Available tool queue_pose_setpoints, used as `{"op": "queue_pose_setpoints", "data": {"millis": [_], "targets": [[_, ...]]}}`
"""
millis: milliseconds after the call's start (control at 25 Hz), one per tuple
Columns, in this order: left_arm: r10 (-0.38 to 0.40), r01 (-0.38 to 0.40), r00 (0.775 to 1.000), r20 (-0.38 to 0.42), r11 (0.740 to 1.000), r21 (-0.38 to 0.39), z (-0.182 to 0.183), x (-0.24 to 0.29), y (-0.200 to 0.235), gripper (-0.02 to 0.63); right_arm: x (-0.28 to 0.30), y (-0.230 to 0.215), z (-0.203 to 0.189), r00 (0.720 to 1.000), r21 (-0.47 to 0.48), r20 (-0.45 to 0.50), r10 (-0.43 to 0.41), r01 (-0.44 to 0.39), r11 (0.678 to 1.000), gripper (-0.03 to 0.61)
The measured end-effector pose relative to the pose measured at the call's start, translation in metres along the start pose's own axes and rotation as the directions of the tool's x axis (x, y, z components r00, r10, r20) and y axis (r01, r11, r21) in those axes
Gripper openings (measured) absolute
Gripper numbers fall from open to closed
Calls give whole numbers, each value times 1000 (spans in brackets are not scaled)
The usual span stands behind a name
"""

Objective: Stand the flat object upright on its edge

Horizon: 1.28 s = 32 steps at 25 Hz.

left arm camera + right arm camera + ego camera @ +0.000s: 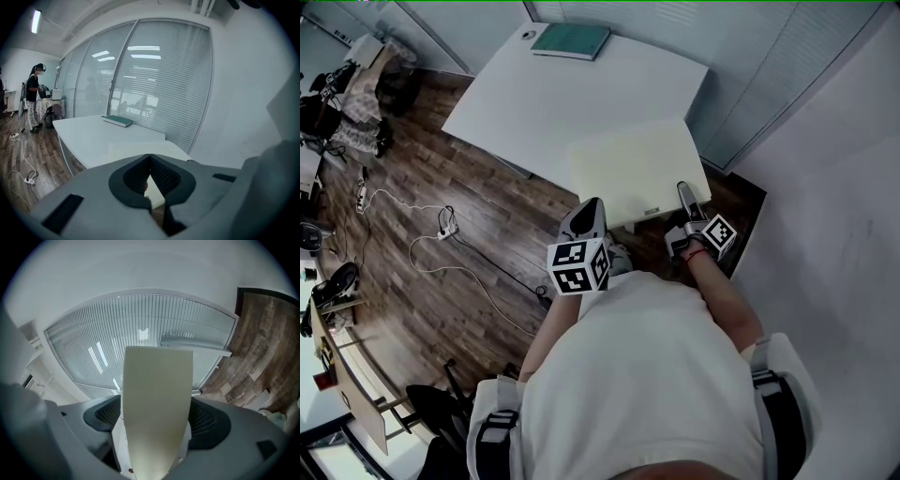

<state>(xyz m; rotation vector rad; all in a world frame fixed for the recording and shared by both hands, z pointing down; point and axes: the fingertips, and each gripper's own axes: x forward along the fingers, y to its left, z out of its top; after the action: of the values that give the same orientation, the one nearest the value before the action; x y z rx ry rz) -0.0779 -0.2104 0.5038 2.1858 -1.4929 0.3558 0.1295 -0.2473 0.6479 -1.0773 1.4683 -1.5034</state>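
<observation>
Right tool (156, 404) astride board (157, 380); pads (206, 420) half-hidden, seemingly clear.

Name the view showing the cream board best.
Head view: the whole cream board lies flat on the table. Right gripper view shows it foreshortened between the open jaws of the right gripper; left gripper view shows only a sliver.

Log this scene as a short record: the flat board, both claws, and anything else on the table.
object: cream flat board, lying flat at the near end of the white table, not yet upright
left: left claw shut, nothing seen between its jaws, at the board's near left corner
right: right claw open, the board's near right edge between its jaws
other: green book lying flat at the table's far end
</observation>
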Motion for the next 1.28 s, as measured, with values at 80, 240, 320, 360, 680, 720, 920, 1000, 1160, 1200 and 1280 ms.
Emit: {"op": "queue_pose_setpoints", "data": {"millis": [80, 240, 320, 360, 680, 720, 920, 1000, 1160, 1200, 1280], "targets": [[0, 0, 1000, 3, 1000, -3, 2, 1, 2, 20, 6, 2, 0, 1000, 8, 7, -5, 5, 1000, 425], [6, -6, 1000, 4, 1000, -9, 4, 5, 9, 20, 16, 2, 2, 1000, 5, 24, -6, 6, 1000, 424], [10, -10, 1000, 4, 1000, -11, 3, 7, 12, 20, 20, 3, 2, 1000, 9, 27, 3, -3, 1000, 425], [12, -12, 1000, 4, 1000, -12, 3, 7, 14, 20, 22, 4, 2, 1000, 7, 27, 6, -7, 1000, 425], [32, -32, 999, 6, 999, -21, 4, 8, 24, 20, 31, 8, 6, 998, 25, 33, 44, -45, 999, 423], [35, -34, 999, 7, 999, -22, 5, 8, 25, 20, 31, 8, 6, 999, 14, 30, 39, -40, 999, 422], [41, -41, 999, 11, 999, -26, 10, 11, 29, 20, 33, 1, 8, 1000, -18, 15, 19, -18, 1000, 309], [40, -40, 999, 10, 999, -26, 10, 12, 28, 20, 33, 2, 9, 1000, -13, 11, 23, -23, 1000, 296], [35, -35, 999, 9, 999, -25, 9, 11, 23, 20, 33, 8, 10, 1000, -11, 9, 7, -7, 1000, 281], [35, -35, 999, 10, 999, -26, 9, 11, 23, 20, 33, 10, 10, 1000, -12, 7, 3, -3, 1000, 279], [36, -35, 999, 11, 999, -26, 9, 9, 22, 20, 34, 15, 9, 1000, -21, 5, -2, 2, 1000, 275]]}}
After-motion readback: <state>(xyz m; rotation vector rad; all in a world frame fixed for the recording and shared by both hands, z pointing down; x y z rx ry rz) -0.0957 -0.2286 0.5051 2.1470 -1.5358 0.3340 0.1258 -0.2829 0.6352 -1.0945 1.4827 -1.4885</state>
